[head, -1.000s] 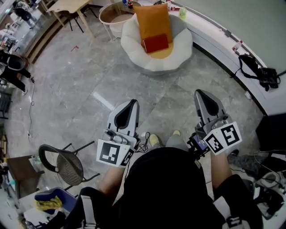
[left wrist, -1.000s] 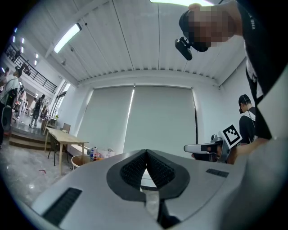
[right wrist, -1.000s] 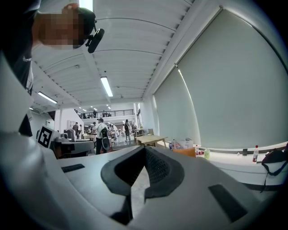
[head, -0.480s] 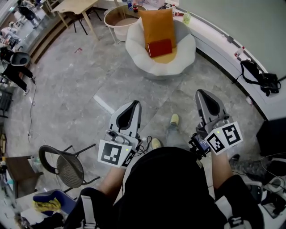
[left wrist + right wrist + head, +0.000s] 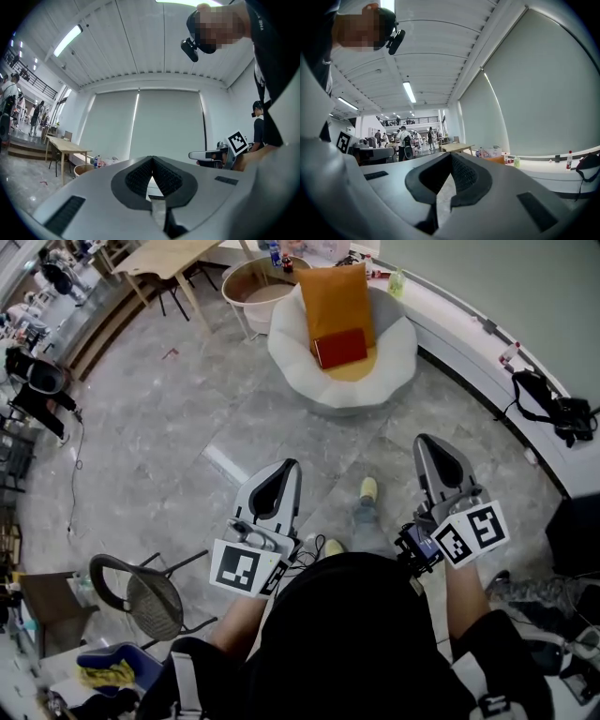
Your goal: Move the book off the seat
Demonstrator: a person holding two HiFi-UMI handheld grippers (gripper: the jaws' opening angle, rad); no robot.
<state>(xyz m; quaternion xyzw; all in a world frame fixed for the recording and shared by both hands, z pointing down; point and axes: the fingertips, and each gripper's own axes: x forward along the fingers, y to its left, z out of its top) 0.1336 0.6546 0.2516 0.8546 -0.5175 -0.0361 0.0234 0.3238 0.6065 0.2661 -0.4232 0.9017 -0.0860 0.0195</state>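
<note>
You have the book (image 5: 339, 348) on the seat (image 5: 396, 348) at upper centre of the frame, before the cushion (image 5: 335, 292). Your left tool (image 5: 287, 466) and right tool (image 5: 424, 441) lie below, well apart from it.
</note>
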